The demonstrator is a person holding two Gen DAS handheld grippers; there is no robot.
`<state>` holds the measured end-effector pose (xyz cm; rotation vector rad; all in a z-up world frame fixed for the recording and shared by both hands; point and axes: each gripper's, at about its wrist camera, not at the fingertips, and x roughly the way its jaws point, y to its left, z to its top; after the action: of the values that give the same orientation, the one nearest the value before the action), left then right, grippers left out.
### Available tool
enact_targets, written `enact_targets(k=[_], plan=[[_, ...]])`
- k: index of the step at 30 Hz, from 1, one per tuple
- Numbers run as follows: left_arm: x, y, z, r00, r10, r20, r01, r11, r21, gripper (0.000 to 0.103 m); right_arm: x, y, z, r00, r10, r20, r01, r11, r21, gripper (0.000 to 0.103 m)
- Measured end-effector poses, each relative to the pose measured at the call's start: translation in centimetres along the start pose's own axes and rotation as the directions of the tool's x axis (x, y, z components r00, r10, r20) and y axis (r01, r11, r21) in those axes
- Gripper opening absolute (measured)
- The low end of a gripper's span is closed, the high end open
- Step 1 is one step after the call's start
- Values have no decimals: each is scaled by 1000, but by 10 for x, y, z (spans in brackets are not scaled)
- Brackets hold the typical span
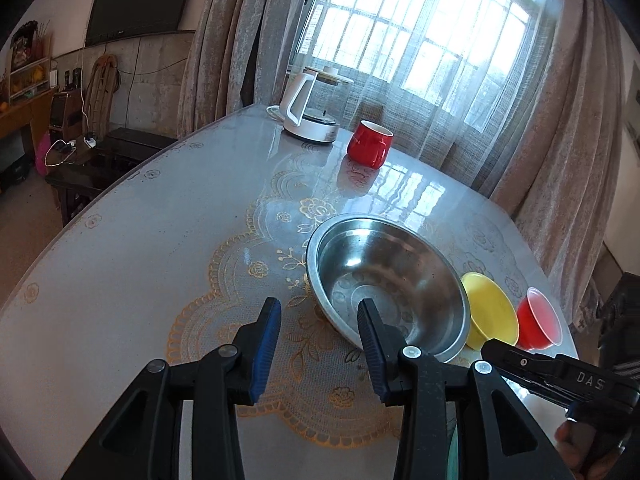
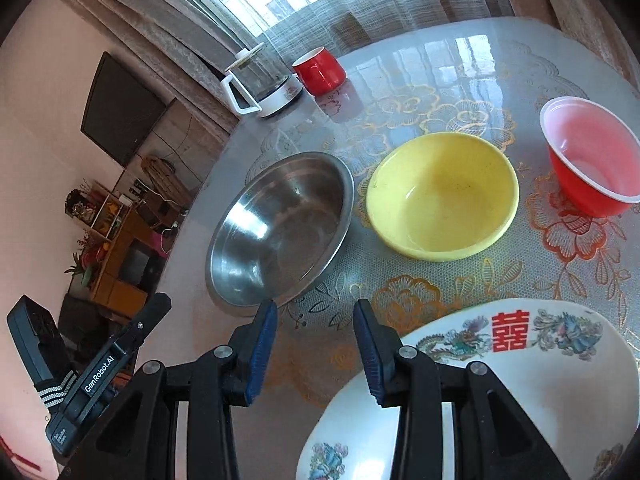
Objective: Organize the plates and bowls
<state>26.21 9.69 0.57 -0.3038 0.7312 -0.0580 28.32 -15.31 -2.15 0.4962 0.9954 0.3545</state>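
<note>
A steel bowl (image 1: 384, 284) (image 2: 280, 228) sits on the table, with a yellow bowl (image 1: 490, 310) (image 2: 442, 194) to its right and a small red bowl (image 1: 540, 324) (image 2: 592, 160) beyond that. A large white bowl with a red character and painted birds (image 2: 520, 364) lies nearest in the right wrist view. My left gripper (image 1: 320, 322) is open and empty, its right finger over the steel bowl's near rim. My right gripper (image 2: 316, 324) is open and empty, above the table between the steel bowl and the white bowl.
A red mug (image 1: 370, 144) (image 2: 319, 70) and a white electric kettle (image 1: 310, 110) (image 2: 260, 86) stand at the far side of the glossy lace-covered table (image 1: 160, 260). Curtains and a window are behind. The table edge curves off to the left.
</note>
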Motion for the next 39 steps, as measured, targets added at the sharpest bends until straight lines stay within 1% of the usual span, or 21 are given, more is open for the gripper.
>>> enact_targets(k=[1,3,4,5,6,7,8,9,10,11,12,13,15,22,26,31,34,39], plan=[[7,-1,4,1000,3,-8,-3,1000,-1,41,7,-1,5,1000,-3,-6,3,1000,11,40],[22,-4,10,999,14,-31,-14,1000,2,46,21,-2,13,999,-34,-20,34,999,29,39],[29,-5,12,999,31,-38,-31,1000,7,48,25,-2,16,999,-41,-23,42,999,23,38],[37,-6,13,997,57,-46,-56,998,15,48,28,-1,17,998,-56,-21,56,998,12,34],[43,-6,12,995,77,-56,-75,997,25,47,33,-2,20,997,-70,-32,71,997,7,33],[49,-7,11,994,81,-68,-79,996,32,46,36,-2,21,996,-79,-41,80,997,5,31],[53,-7,10,994,76,-79,-74,997,35,41,37,-1,22,996,-81,-44,81,997,0,31],[56,-7,9,994,66,-88,-63,997,37,28,38,1,22,995,-88,-42,87,996,-19,30],[59,-7,7,993,59,-102,-55,998,41,24,39,3,23,995,-98,-38,96,995,-40,29],[58,-7,6,994,41,-100,-38,999,35,20,39,6,22,994,-107,-34,105,992,-63,27],[56,-7,4,994,40,-98,-38,999,26,20,39,11,22,993,-115,-28,112,989,-93,21],[54,-6,2,994,37,-100,-36,999,18,20,38,15,21,990,-139,-22,136,983,-125,21],[45,-3,-5,995,28,-92,-27,1000,13,21,35,19,17,989,-145,-10,141,977,-161,22],[-5,14,-31,997,46,-59,-45,999,9,22,23,38,-11,994,-98,-45,85,968,-236,22],[-33,27,-47,996,57,-65,-57,998,0,23,17,53,-32,994,-90,-68,68,959,-275,22],[-66,44,-68,996,56,-63,-58,998,-33,23,6,71,-60,994,-76,-82,45,943,-329,22],[-81,51,-79,996,61,-59,-63,998,-31,23,3,79,-73,993,-68,-93,31,936,-351,23],[-94,61,-99,995,62,-82,-65,997,-34,23,1,80,-95,990,-65,-125,15,932,-362,24]])
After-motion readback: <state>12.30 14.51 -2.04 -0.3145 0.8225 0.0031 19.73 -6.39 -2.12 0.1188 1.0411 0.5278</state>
